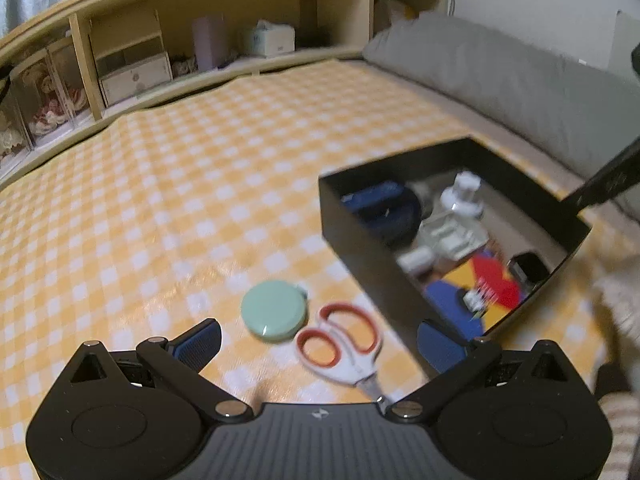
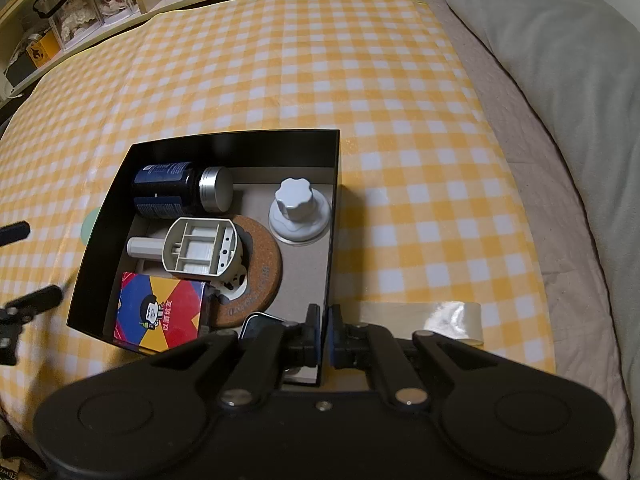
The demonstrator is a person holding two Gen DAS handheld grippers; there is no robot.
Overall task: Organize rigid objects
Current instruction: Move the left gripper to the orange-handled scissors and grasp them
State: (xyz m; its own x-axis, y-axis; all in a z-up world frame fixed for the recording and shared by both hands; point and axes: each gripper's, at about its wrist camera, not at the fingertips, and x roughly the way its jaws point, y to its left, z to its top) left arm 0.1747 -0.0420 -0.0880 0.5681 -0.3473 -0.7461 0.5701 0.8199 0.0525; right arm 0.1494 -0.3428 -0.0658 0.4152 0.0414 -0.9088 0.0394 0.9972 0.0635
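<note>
A black open box stands on the yellow checked cloth; it also shows in the right wrist view. In it lie a dark blue jar, a white knob lid, a white plastic holder, a cork disc and a colourful card box. My right gripper is shut on the box's right wall. My left gripper is open above red-handled scissors and beside a round mint-green case.
A grey pillow lies along the right side. Wooden shelves with boxes line the far edge. A roll of clear tape lies right of the box. The left gripper's fingers show at the left edge of the right wrist view.
</note>
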